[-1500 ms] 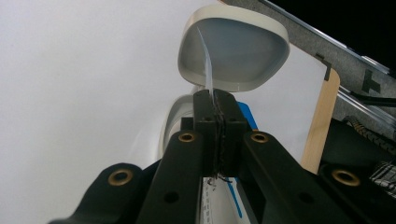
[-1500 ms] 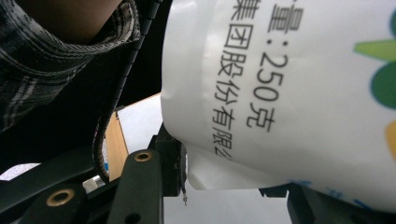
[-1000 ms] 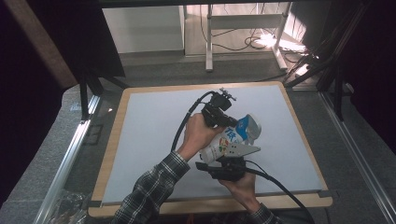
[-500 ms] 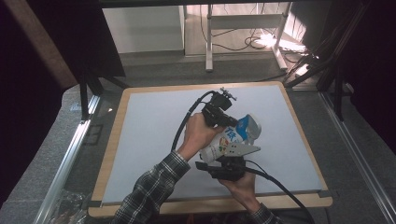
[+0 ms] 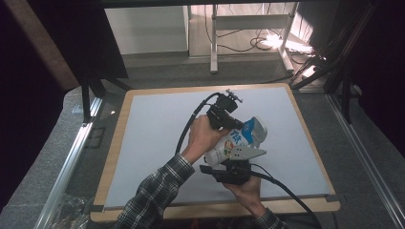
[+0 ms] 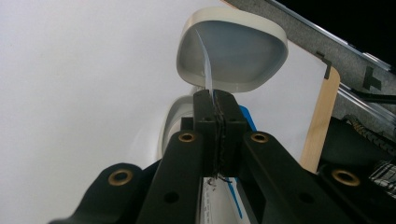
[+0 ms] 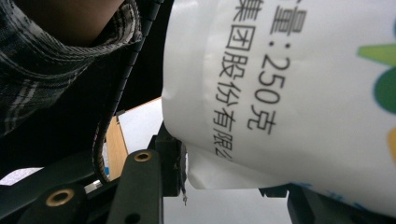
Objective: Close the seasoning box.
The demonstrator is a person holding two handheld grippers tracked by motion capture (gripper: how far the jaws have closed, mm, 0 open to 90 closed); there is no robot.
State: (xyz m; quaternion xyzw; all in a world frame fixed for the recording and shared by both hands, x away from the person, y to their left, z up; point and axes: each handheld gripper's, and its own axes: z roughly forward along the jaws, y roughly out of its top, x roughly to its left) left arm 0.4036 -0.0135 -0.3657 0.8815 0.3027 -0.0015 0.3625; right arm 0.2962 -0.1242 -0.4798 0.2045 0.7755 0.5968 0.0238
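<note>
The left gripper (image 6: 215,105) has its two black jaws pressed together, pinching a thin white flap of the pouch's torn top edge, with a grey-white rounded dish (image 6: 232,49) lying just beyond the jaw tips on the mat. The right gripper (image 7: 229,175) has its jaws partly spread and clamped on the lower end of one white printed pouch (image 7: 289,93), which bears black Chinese print, "250", and green and blue marks.

From above, the pouch (image 5: 238,140) hangs between both grippers, above the pale mat (image 5: 153,143) and right of its centre. The left gripper (image 5: 234,125) grips the pouch's upper part, the right gripper (image 5: 228,162) its lower part, nearer the person. One plaid sleeve (image 5: 157,195) leads to the left hand (image 5: 203,138); the right hand (image 5: 246,188) sits near the mat's near edge.

Around the pouch, the mat lies bare to the left and toward the far edge; less room remains toward the near wooden rim (image 5: 215,210). One cable (image 5: 191,121) loops left of the pouch, another (image 5: 286,188) trails right toward the near edge.
</note>
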